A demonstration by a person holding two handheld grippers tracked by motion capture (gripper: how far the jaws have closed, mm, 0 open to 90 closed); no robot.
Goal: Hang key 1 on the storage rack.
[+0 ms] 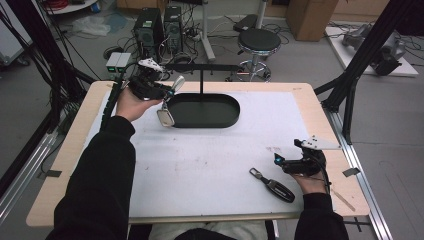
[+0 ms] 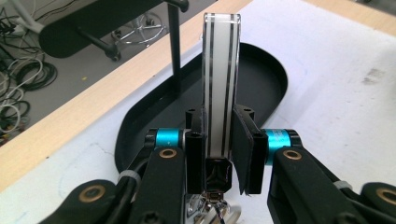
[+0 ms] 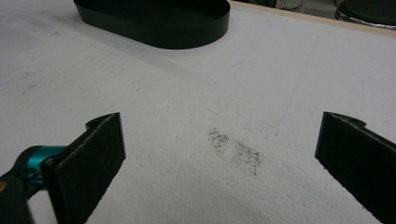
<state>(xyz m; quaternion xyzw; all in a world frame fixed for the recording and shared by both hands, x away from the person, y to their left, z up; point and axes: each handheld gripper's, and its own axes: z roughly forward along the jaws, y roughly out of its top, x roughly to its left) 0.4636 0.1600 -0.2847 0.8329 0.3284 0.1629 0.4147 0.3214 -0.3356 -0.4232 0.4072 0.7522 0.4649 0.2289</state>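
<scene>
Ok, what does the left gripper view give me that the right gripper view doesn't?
Left gripper view alone: the left gripper shut on a white black-striped key fob, a key ring hanging beneath, the stand's upright post, the table's wooden edge.
Right gripper view alone: the right gripper open with nothing between its jaws, over a dark smudge.
Both: the black oval tray and the white mat.

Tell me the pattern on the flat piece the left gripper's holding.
The flat piece is white with thin dark lengthwise stripes, clearest in the left gripper view.
</scene>
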